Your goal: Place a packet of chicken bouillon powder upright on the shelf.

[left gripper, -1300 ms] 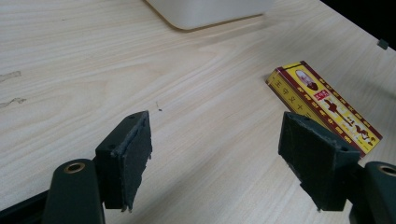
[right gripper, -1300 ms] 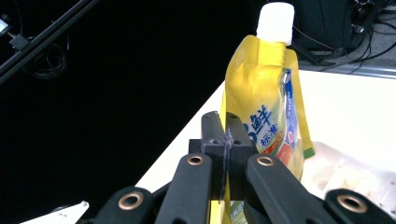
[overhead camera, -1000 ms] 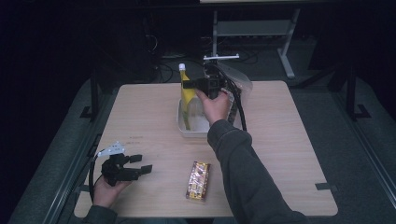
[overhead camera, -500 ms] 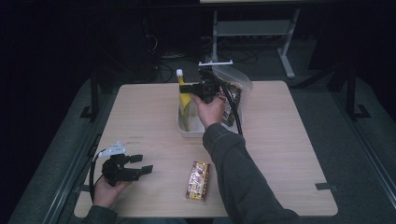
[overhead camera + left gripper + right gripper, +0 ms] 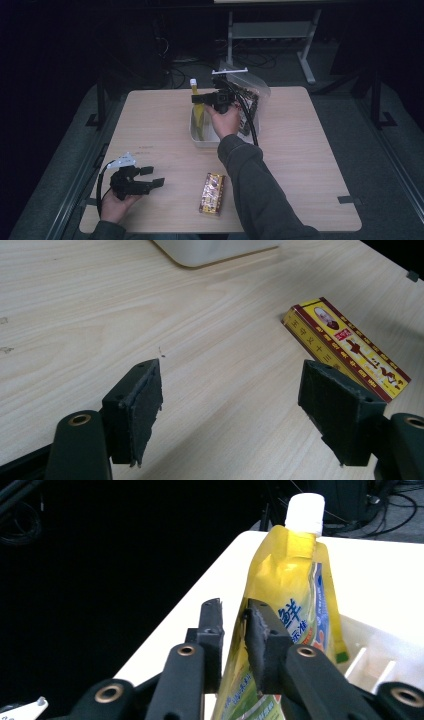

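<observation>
Yellow spout pouch (image 5: 295,600): upright in white bin (image 5: 196,137), bottom apparently seated. Right gripper (image 5: 200,98): jaws just been parting around pouch edge, grip apparently let go. Left gripper (image 5: 150,178): agape, empty, well nearer than bin. Red-yellow box (image 5: 212,193): outside bin, unplaced.

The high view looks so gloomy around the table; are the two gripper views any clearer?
High view: dim, the table lit and the surroundings nearly black. Left gripper view: bright and even, the red and yellow box sharp. Right gripper view: the yellow pouch crisp against blackness, the pale tabletop washed out.
</observation>
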Demonstrator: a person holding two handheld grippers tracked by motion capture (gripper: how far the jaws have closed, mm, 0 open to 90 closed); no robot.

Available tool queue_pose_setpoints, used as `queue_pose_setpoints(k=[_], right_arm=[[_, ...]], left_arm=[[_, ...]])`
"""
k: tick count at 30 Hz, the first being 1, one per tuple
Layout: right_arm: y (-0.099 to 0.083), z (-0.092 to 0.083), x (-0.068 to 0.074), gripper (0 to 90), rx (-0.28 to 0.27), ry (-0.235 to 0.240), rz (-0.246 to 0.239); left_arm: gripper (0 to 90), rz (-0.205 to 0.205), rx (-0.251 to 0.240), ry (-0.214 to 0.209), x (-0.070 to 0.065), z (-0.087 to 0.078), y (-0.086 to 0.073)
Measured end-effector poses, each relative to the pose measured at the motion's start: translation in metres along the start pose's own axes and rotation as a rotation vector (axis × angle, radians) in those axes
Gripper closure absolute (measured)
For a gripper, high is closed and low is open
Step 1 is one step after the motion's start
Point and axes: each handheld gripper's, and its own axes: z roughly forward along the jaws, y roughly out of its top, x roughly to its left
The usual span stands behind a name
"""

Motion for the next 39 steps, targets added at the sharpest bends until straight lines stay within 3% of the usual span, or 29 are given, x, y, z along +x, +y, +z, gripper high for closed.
queue_pose_setpoints(k=[9,16,39], right_arm=[[-0.002,-0.013,0.0,69.6,0.036,-0.011,-0.015],[-0.005,-0.023,-0.003,66.1,0.05,0.019,0.0],[-0.02,-0.055,0.003,61.1,0.053,0.086,-0.023]], left_arm=[[24.3,0.015,0.017,-0.01,-0.007,0.005,0.001],[23.9,0.023,0.021,-0.013,-0.011,0.008,0.002],[23.6,0.053,0.027,-0.015,-0.022,0.013,0.005]])
